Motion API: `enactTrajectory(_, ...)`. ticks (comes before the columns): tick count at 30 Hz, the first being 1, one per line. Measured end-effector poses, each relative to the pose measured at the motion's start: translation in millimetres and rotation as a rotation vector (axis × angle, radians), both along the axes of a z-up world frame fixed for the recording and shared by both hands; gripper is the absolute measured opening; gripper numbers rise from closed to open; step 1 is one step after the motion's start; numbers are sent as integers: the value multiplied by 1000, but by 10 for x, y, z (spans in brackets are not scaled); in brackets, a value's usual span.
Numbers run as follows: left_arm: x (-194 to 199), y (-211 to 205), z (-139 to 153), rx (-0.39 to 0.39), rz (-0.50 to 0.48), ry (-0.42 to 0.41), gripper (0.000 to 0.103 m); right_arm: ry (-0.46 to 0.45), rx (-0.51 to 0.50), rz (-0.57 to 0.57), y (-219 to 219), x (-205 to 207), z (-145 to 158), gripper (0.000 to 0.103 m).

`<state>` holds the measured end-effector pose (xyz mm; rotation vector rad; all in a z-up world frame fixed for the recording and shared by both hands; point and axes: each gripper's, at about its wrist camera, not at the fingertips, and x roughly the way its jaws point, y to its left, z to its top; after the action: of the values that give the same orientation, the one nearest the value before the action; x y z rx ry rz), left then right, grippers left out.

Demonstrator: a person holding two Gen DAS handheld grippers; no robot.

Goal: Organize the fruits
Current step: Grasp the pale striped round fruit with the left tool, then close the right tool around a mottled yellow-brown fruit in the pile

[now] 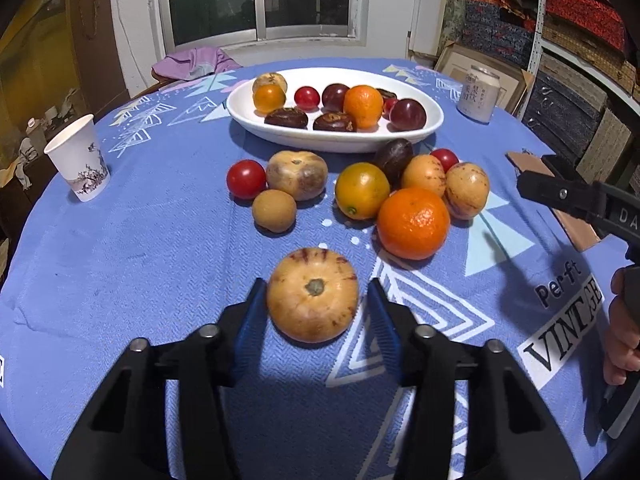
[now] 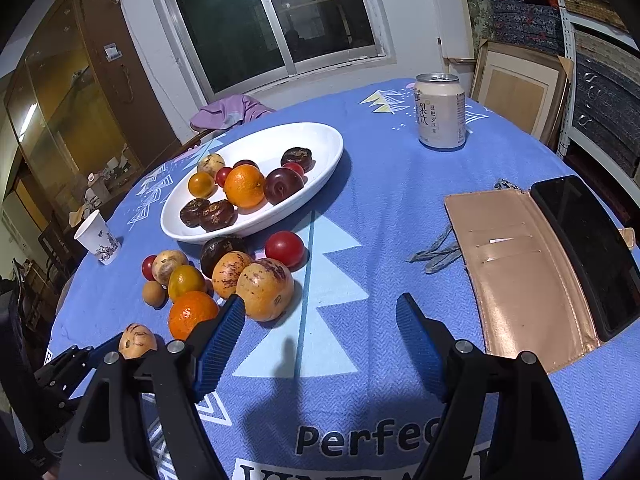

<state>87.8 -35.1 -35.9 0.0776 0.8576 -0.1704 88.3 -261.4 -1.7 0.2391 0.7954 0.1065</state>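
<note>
A pale striped fruit (image 1: pixel 313 295) lies on the blue tablecloth between the open fingers of my left gripper (image 1: pixel 317 298); the pads stand beside it with small gaps. It also shows in the right wrist view (image 2: pixel 137 340). Behind it lies a loose cluster of fruit: an orange (image 1: pixel 413 223), a yellow-orange fruit (image 1: pixel 361 190), a red tomato (image 1: pixel 246 179) and speckled fruits. A white oval bowl (image 1: pixel 428 125) holds several fruits. My right gripper (image 2: pixel 320 312) is open and empty over bare cloth, right of the cluster; it shows at the right edge of the left wrist view (image 1: pixel 560 194).
A paper cup (image 1: pixel 79 158) stands at the left. A drink can (image 2: pixel 440 111) stands at the far right of the table. An open tan wallet case with a phone (image 2: pixel 536 264) lies at the right. A purple cloth (image 1: pixel 196 63) lies at the far edge.
</note>
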Motion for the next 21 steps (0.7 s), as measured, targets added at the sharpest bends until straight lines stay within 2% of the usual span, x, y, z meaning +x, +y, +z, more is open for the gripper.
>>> enactTrajectory(14, -68, 52, 53, 14, 26, -40, 44, -1, -2, 6, 11, 0, -4, 79)
enactTrajectory(21, -46, 190, 88, 30, 86, -54, 44, -1, -12, 19, 39, -5, -12, 79)
